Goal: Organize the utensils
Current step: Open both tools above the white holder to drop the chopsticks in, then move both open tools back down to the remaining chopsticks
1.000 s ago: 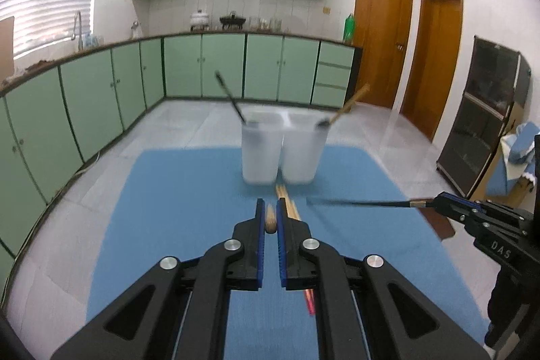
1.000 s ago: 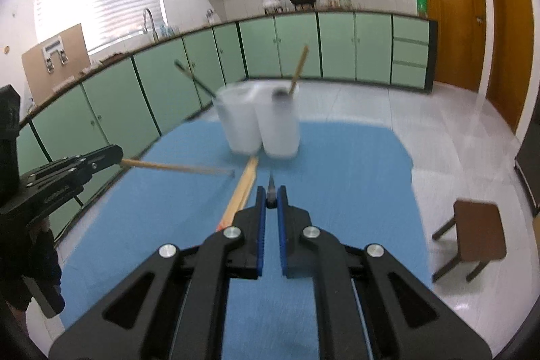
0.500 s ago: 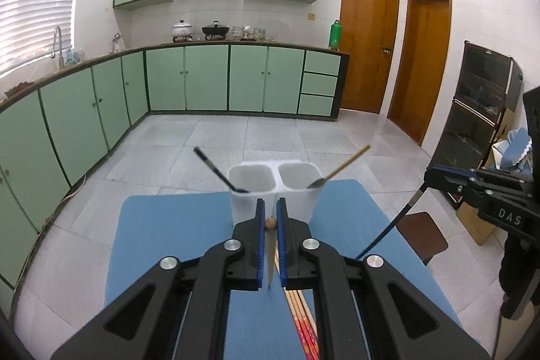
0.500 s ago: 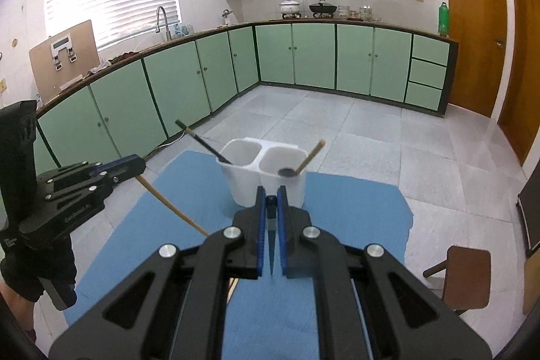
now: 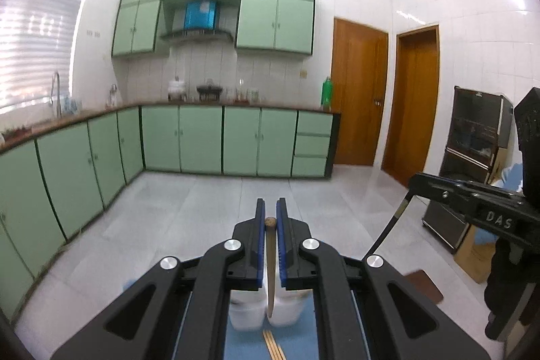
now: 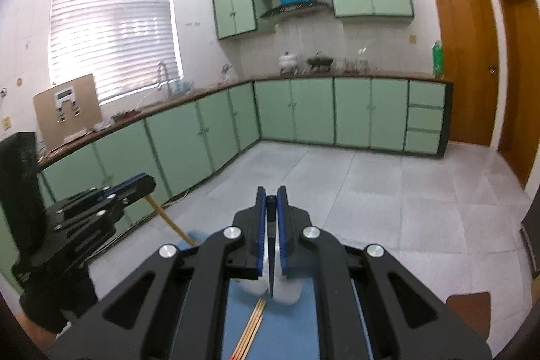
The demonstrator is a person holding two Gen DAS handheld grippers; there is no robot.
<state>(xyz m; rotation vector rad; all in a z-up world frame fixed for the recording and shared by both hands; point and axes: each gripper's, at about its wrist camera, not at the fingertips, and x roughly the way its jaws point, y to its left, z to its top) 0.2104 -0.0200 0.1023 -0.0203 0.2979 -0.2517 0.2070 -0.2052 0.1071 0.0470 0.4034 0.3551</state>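
With both grippers raised above the blue mat (image 6: 290, 329), each one is clamped on a utensil. Left gripper (image 5: 268, 220): jaws pinched tight on a wooden-handled utensil (image 5: 270, 262). Its rounded handle tip sits between the blue pads and the shaft hangs down toward the white holder (image 5: 266, 309). In the right wrist view the same shaft (image 6: 168, 220) angles down from the fingertips toward the mat corner. Right gripper (image 6: 269, 208): jaws closed on a black-handled utensil (image 6: 271, 245), handle end between the pads, body hanging down over the holder. The left wrist view shows that black shaft (image 5: 388, 230) slanting down from the right gripper's tip. Working ends of both utensils are hidden behind the gripper bodies. The holder is a white twin-cup container standing on the mat, mostly occluded, directly below and ahead of both grippers. A bundle of chopsticks (image 6: 251, 329) lies flat on the mat just in front of the holder, one end almost touching its base. Background: green kitchen cabinets (image 6: 337, 113), tiled floor (image 6: 388, 191).
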